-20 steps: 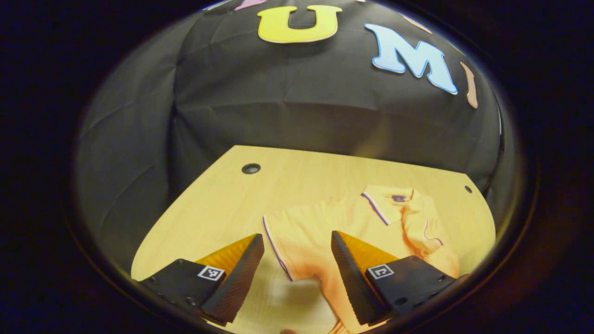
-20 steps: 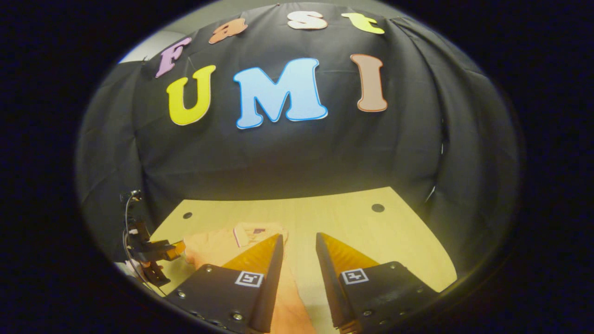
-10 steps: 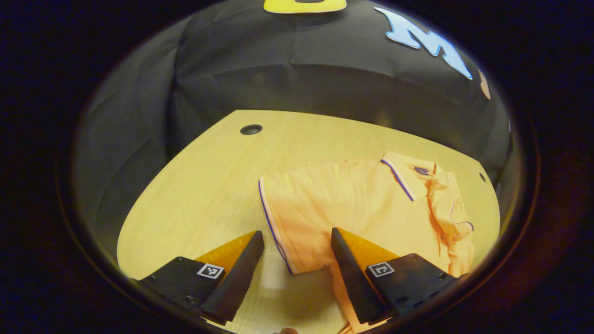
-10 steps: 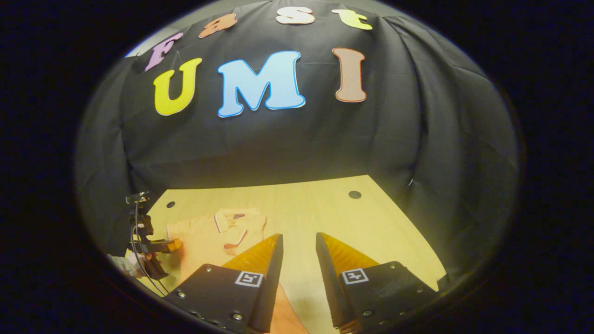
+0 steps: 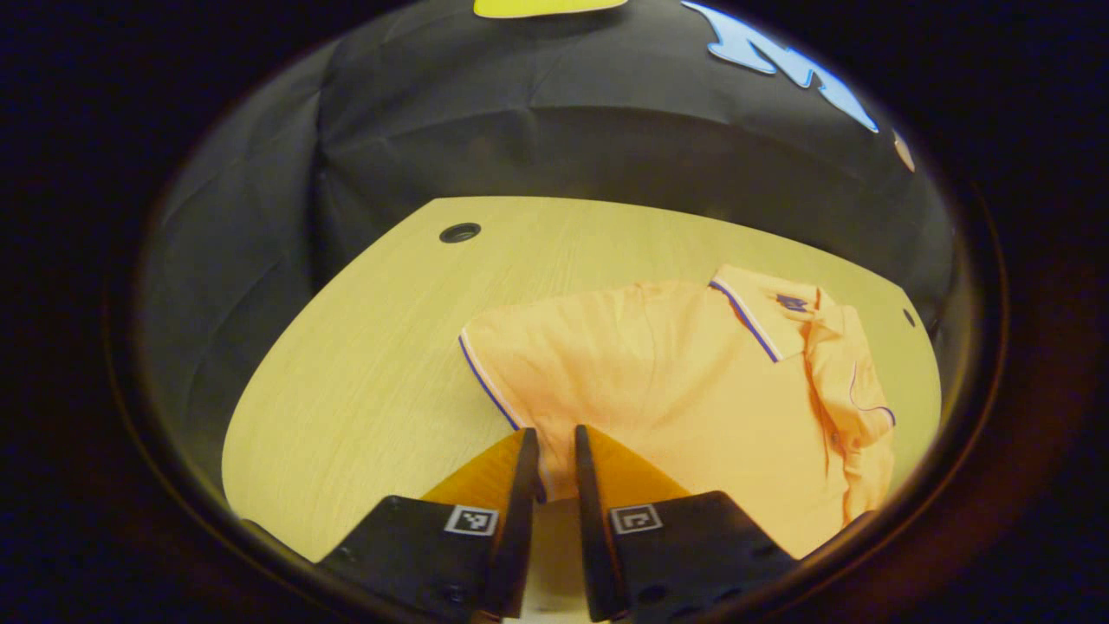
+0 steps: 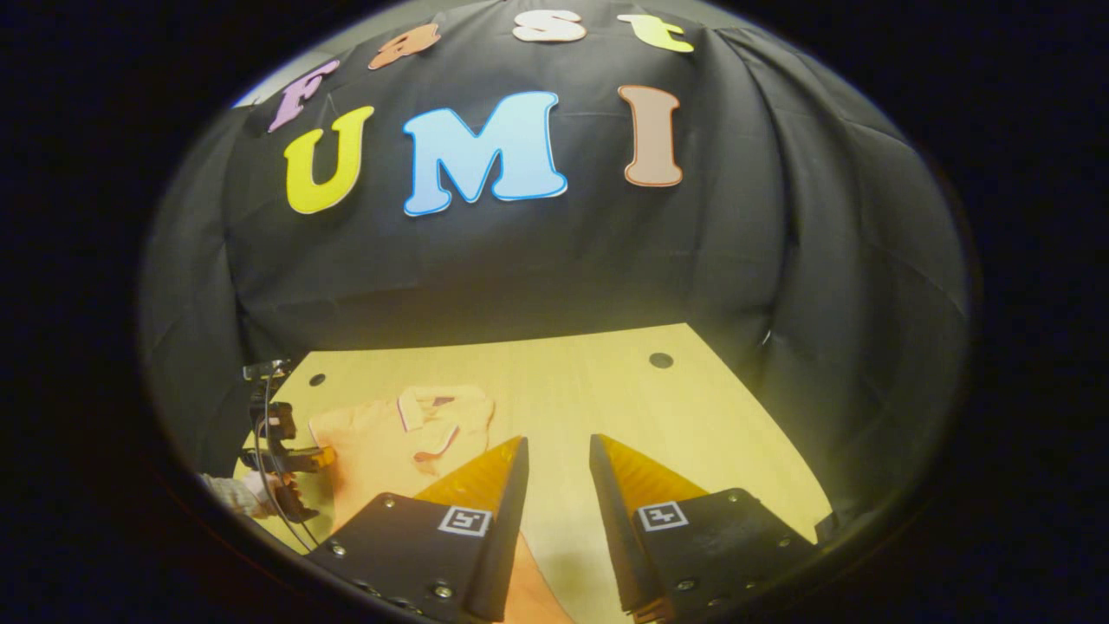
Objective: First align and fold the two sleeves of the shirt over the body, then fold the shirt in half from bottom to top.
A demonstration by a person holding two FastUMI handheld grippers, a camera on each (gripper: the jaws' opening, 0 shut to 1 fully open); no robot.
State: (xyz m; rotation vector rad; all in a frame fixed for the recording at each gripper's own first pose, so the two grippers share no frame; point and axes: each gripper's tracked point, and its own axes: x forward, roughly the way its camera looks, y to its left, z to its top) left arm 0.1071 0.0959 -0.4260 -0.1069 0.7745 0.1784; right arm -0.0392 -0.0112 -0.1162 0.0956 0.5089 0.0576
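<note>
In the left gripper view, the left gripper is sitting low over the tabletop with its two fingers drawn almost together, leaving just a narrow slit. The striped cuff edge of the shirt's near sleeve is running down into that slit, and the fingers are lying at the cuff's corner; whether both are actually pressing the fabric cannot be told, since the tips are hiding the contact.

Beyond the fingers, the orange shirt is lying spread on the tabletop, its sleeve stretching out flat toward the left of the view, with a dark-and-white stripe along the cuff. The collar is lying at the far side, carrying the same striped trim, and the other sleeve is lying bunched along the shirt's right edge. A round hole is showing in the tabletop near the far-left corner.

In the right gripper view, the right gripper is hovering with its fingers moderately apart, bare tabletop showing between them and nothing held. The shirt is lying off to its left, a strip of orange fabric running under the left finger. Farther left, the left gripper is sitting at the shirt's edge, a hand holding it.
</note>
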